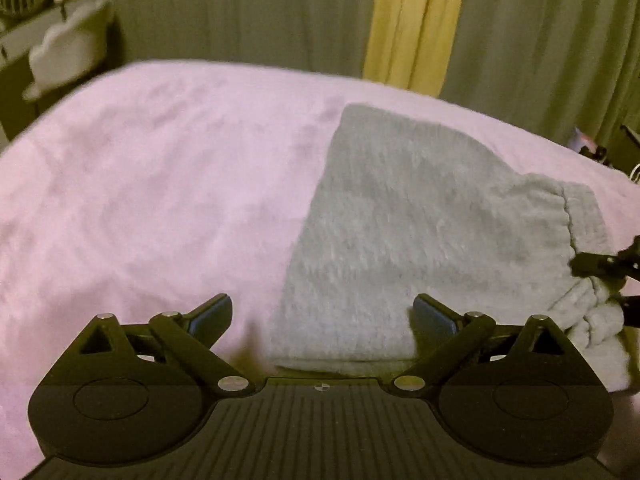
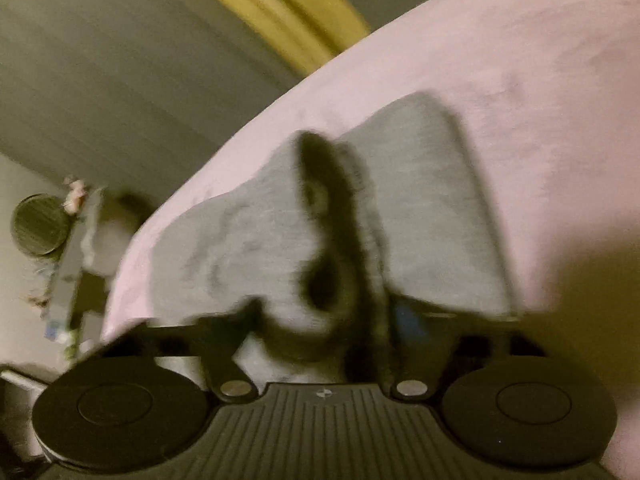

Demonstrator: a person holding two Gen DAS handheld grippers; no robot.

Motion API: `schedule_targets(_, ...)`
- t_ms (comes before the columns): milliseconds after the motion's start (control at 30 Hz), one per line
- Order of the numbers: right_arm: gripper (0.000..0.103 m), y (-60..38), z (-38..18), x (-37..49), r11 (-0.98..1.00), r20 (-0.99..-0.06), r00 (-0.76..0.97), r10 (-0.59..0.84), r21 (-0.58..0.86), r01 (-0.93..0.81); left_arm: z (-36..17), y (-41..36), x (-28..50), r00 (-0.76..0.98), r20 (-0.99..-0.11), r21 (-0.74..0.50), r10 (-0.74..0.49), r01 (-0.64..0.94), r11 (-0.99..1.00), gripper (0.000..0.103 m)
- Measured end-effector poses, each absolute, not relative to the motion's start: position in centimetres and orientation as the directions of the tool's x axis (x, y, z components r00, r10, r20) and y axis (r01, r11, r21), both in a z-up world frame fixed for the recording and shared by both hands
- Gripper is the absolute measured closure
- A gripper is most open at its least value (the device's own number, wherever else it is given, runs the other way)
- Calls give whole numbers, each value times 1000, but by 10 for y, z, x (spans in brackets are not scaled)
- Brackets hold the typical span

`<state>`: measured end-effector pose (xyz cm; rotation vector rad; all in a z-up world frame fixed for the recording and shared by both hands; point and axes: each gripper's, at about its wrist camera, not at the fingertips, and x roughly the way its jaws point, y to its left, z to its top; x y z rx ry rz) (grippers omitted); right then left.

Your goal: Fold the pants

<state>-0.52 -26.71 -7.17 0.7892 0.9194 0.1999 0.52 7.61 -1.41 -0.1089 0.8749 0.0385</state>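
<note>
Pants (image 1: 384, 232) lie under spread left gripper (image 1: 322, 316) fingers

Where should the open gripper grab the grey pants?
Grab the near folded edge of the grey pants, sliding in low from the front. That edge lies flat on the pink blanket, right ahead of the left gripper, whose jaws stand wide with nothing between.

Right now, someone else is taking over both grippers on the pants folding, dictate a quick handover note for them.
Left gripper: open, empty, over the near edge of the folded grey fleece pants.
Right gripper: at the bunched elastic waistband; the blur hides whether it is gripping.
The pants lie on the pink blanket, right of centre.
Done: at least one fold.
Left: probably a final fold, then smoothing.
</note>
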Motion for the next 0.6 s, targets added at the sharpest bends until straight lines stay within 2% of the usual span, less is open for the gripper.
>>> schedule_targets(233,46,-254,-79,15,714,-658,571,491,679,169,-22,75,9,610,-793,-76,4,-106,991,3)
schedule_targets(400,56,-238,-67,11,776,-672,596,439,618,126,-26,80,13,598,-801,-95,0,-128,987,3)
schedule_targets(500,60,-233,-56,6,764,-650,618,442,634,120,-26,80,13,594,-804,-84,19,-146,986,3)
schedule_targets(600,62,-232,-34,0,718,-578,657,483,691,80,-24,82,11,594,-803,-86,33,-171,981,3)
